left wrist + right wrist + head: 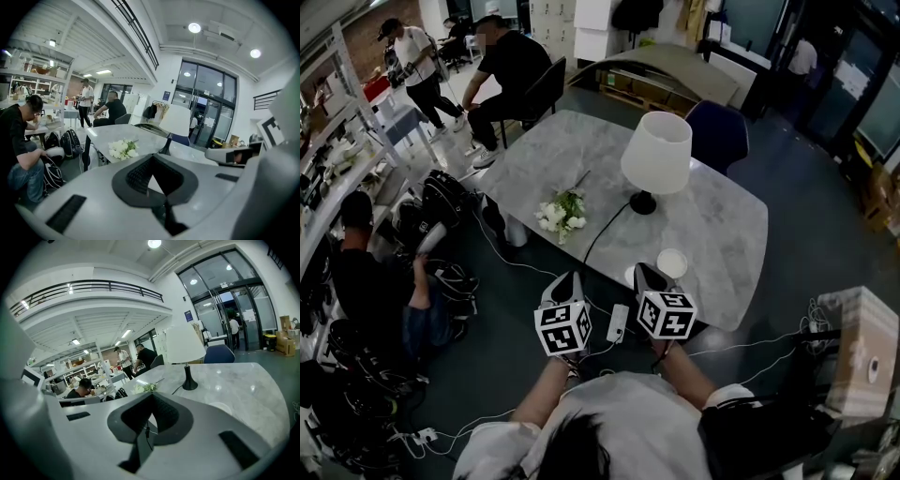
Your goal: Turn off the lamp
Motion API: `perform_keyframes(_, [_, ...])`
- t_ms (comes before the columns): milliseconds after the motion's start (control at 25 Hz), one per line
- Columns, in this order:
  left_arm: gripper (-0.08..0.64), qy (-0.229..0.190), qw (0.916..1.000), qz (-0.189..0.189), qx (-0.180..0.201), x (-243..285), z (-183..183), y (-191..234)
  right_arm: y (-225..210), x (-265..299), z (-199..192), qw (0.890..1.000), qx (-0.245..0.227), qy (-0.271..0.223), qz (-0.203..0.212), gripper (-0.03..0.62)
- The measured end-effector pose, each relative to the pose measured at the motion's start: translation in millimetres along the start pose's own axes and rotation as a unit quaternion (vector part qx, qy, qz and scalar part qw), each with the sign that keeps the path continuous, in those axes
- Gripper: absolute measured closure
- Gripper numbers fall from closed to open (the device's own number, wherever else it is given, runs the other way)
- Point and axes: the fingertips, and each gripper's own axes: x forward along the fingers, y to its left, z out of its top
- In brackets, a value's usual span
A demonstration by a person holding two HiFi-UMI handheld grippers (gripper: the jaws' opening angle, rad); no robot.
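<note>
By the table point(727, 234) edge, left gripper point(568, 279) and right gripper point(645, 273) are being held clear of the lamp point(656, 153), jaws pressed together, empty; lit or not can't be told.

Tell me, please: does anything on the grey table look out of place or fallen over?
A bunch of white flowers lies flat on the table, with no vase in view. The lamp stands upright, but its black cord trails across the top and over the near edge. Nothing looks spilled.

White flowers point(562, 214) on grey table point(581, 150)
</note>
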Motion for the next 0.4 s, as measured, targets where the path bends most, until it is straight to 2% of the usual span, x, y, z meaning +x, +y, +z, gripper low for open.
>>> perform_keyframes(400, [0.569,0.002,1.0000,0.004,-0.009,1.1,-4.8,-1.9,-3.2,-3.1,0.3,1.000,-0.001,0.000,-0.002,0.594])
